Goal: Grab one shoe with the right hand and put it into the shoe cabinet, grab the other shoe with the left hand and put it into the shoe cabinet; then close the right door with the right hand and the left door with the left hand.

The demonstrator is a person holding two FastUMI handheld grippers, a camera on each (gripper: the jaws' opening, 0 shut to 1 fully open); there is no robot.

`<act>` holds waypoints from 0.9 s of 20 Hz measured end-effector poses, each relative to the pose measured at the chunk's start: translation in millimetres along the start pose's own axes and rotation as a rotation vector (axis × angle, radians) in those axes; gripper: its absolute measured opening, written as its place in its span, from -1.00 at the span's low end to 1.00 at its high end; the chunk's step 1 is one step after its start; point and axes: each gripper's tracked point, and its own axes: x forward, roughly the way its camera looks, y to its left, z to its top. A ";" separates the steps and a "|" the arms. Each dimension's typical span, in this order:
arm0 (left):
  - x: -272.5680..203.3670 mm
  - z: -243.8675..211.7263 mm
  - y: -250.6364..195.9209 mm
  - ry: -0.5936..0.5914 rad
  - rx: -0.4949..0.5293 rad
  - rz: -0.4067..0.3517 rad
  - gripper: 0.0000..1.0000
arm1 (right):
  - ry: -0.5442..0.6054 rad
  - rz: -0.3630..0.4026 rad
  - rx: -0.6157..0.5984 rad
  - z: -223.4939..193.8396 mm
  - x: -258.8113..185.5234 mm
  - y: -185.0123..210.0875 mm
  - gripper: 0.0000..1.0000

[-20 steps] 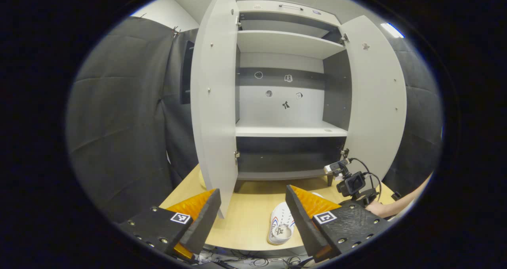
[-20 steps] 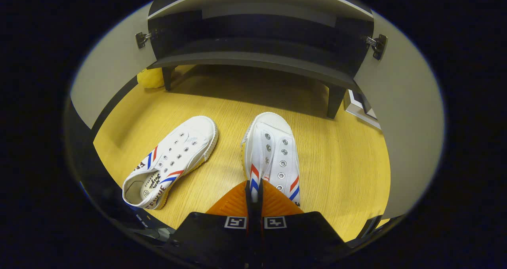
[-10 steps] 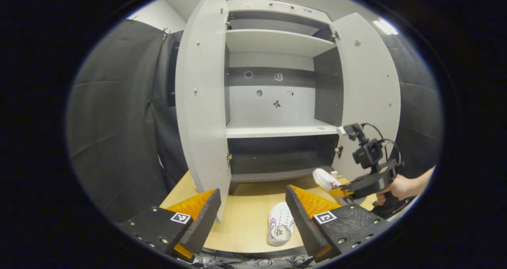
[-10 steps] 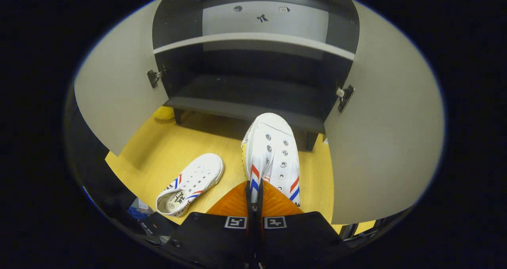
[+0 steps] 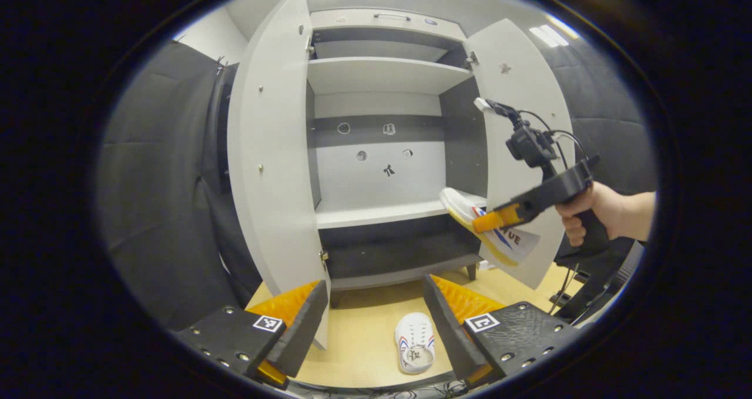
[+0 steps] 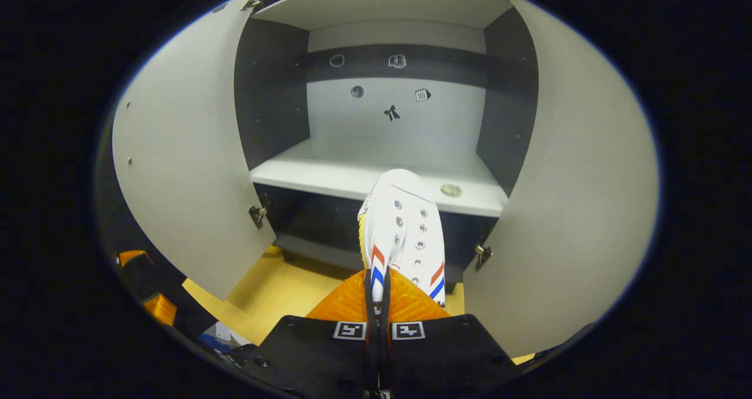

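Two shoes show in the left gripper view: one shoe (image 5: pixel 490 228) is carried in the air in front of the cabinet (image 5: pixel 382 76), its toe at the edge of the middle shelf (image 5: pixel 376 214), and the other shoe (image 5: pixel 415 345) lies on the wooden floor (image 5: pixel 364 328) between the left gripper's (image 5: pixel 373 322) widely spread fingers. That view also takes in the right gripper (image 5: pixel 496 220) from the side, with a hand (image 5: pixel 587 214) around its grip and cables running from its camera. The right gripper view looks along the carried shoe (image 6: pixel 402 228) instead: the right gripper (image 6: pixel 376 305) has its fingers pressed together on the shoe's side wall near the heel, and the toe points at the shelf (image 6: pixel 352 178), where a small round disc (image 6: pixel 451 190) lies to the right. Both doors stand open, the left door (image 5: pixel 270 170) and the right door (image 5: pixel 517 123) swung wide to either side of the opening. Small stickers (image 6: pixel 392 113) dot the back panel. Dark padded booth wall (image 5: pixel 158 181) surrounds the cabinet. Under the shelf is a dark lower compartment (image 5: pixel 399 252), and the cabinet stands on short legs.
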 end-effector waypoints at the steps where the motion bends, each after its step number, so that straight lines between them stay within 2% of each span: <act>1: -0.3 2.0 0.7 -0.008 0.001 -0.002 0.89 | -0.025 -0.009 -0.001 17.9 3.7 -3.7 -0.96; 5: -1.3 6.5 5.4 -0.029 0.019 0.006 0.92 | -0.108 -0.053 0.004 79.1 35.1 -23.7 -0.97; 11: -7.3 4.4 27.5 -0.028 -0.026 0.083 0.87 | -0.152 -0.113 0.025 150.1 96.6 -49.5 -0.96; 12: -8.7 5.1 31.6 -0.027 -0.027 0.095 0.92 | -0.166 -0.126 0.022 161.6 108.9 -52.8 -0.96; 14: -11.7 6.8 39.3 -0.031 -0.034 0.120 0.92 | -0.159 -0.149 0.008 174.7 134.4 -58.8 -0.96; 15: -14.3 8.6 42.0 -0.034 -0.043 0.130 0.92 | -0.149 -0.158 0.000 179.9 146.3 -61.6 -0.88; 16: -15.1 8.0 45.6 -0.035 -0.055 0.141 0.89 | -0.135 -0.170 -0.003 183.1 157.1 -64.7 -0.97; 18: -16.0 6.7 51.1 -0.036 -0.084 0.166 0.89 | -0.105 -0.182 0.008 186.8 176.1 -67.5 -0.97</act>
